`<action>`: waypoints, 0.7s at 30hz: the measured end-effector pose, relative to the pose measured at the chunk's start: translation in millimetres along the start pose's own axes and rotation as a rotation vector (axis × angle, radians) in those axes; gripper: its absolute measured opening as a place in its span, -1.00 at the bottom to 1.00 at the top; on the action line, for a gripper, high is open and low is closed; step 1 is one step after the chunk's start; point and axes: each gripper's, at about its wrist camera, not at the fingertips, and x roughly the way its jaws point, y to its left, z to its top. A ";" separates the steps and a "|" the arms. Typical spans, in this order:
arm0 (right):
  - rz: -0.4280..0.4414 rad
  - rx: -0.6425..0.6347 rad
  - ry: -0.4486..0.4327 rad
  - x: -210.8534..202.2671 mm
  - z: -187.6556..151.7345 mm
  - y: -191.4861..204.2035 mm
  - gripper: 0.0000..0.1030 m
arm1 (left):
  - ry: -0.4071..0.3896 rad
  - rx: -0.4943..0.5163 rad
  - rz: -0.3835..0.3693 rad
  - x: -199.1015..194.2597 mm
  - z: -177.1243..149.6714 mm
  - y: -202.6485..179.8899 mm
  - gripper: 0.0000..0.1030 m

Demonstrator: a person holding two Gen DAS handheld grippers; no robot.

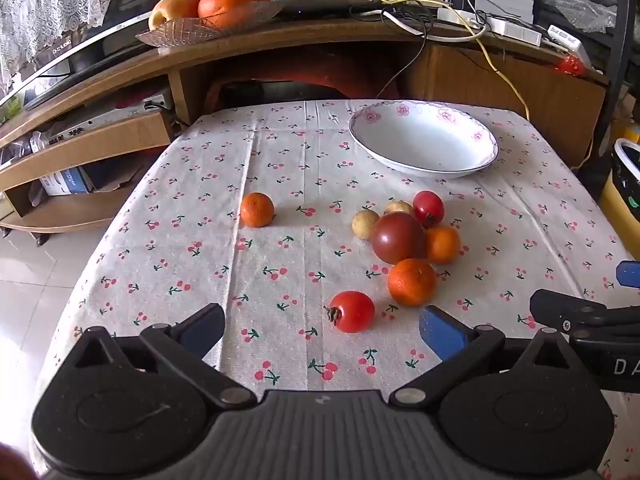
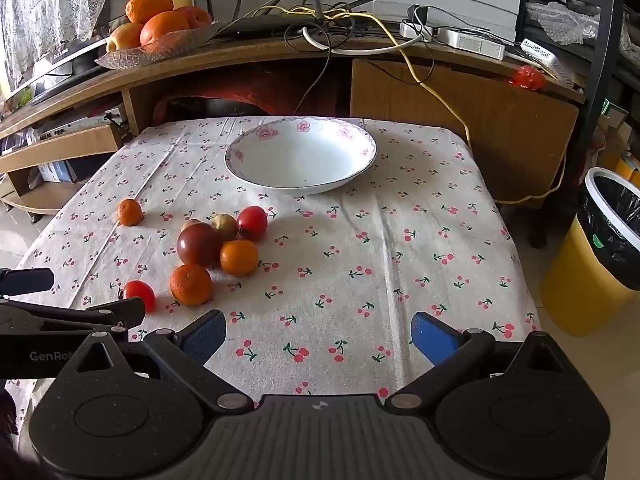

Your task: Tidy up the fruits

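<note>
Currently both the left gripper [image 1: 322, 330] and right gripper [image 2: 318, 334] hover spread wide and empty over the cherry-print tablecloth [image 2: 360, 240], so the near red tomato [image 1: 351, 311] probably wants a gentle centred pinch, while the white bowl [image 1: 424, 140] beyond holds nothing.

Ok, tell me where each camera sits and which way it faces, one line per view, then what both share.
Left wrist: sits on the left tool, low over the table's near edge, facing forward past the near red tomato toward the white bowl; its own open blue-padded fingers show, with the right tool at the right edge.
Right wrist: sits on the right tool, further right, facing the bowl; its open fingers show, with the left tool at the left.
Shared: bowl, fruit cluster around the dark tomato, lone tangerine, cherry-print cloth.
</note>
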 end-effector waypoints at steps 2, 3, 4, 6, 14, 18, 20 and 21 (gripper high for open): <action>-0.001 -0.005 -0.002 2.4 -0.8 1.2 0.83 | -0.002 -0.002 0.000 -0.9 0.5 0.2 1.00; 0.000 -0.004 -0.003 2.2 -1.2 0.4 0.83 | -0.002 -0.002 0.000 -1.3 0.5 0.4 1.00; 0.001 -0.006 -0.008 1.9 -3.6 -1.2 0.83 | -0.002 -0.003 -0.001 -1.8 0.6 0.8 1.00; -0.005 -0.007 -0.008 2.7 -4.6 0.3 0.83 | 0.010 0.024 -0.003 3.3 -3.8 -2.7 1.00; -0.005 -0.008 0.001 2.0 -0.5 0.8 0.83 | 0.012 0.022 -0.003 3.8 -3.9 -2.8 1.00; -0.004 -0.006 0.001 2.2 -0.6 0.9 0.83 | 0.009 0.021 -0.004 3.3 -4.1 -2.1 1.00; -0.006 -0.008 0.001 2.4 -0.9 1.3 0.83 | 0.012 0.017 -0.006 3.3 -3.9 -1.7 1.00; -0.005 -0.008 0.001 2.5 -0.9 1.3 0.83 | 0.012 0.015 -0.007 3.3 -4.0 -1.5 1.00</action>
